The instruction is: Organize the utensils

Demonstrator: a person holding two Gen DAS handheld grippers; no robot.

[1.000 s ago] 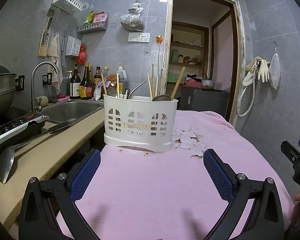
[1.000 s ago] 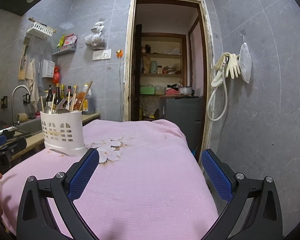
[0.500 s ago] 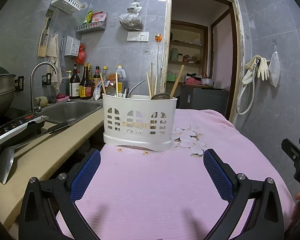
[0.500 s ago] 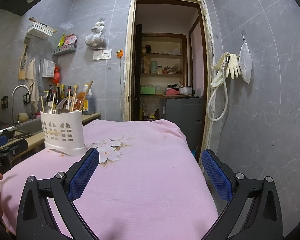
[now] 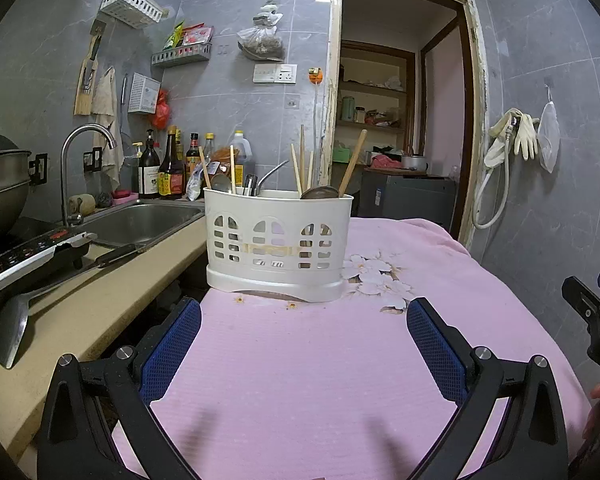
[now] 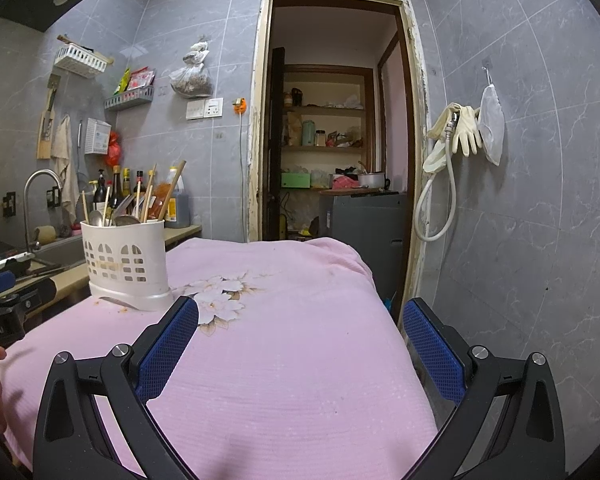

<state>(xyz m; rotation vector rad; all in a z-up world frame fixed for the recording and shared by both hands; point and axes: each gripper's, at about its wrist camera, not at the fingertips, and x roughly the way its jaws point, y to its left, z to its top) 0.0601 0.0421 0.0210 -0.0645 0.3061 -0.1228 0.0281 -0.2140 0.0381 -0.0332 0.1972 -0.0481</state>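
Observation:
A white slotted utensil holder (image 5: 278, 244) stands on the pink cloth-covered table (image 5: 320, 360), at its far left edge. It holds wooden chopsticks (image 5: 302, 164), a wooden-handled spoon (image 5: 350, 168) and metal spoons (image 5: 220, 182). It also shows in the right wrist view (image 6: 126, 264). My left gripper (image 5: 300, 340) is open and empty, a short way in front of the holder. My right gripper (image 6: 300, 344) is open and empty, over the table to the right of the holder.
A beige counter (image 5: 80, 304) runs along the left with a steel sink (image 5: 140, 220), tap (image 5: 80, 160), sauce bottles (image 5: 168, 168), an induction cooker (image 5: 24, 256) and a ladle (image 5: 12, 328). A doorway (image 6: 332, 140) opens beyond the table. A grey tiled wall (image 6: 540, 200) is on the right.
Both grippers stay open. The views have shifted only slightly; the holder has not moved.

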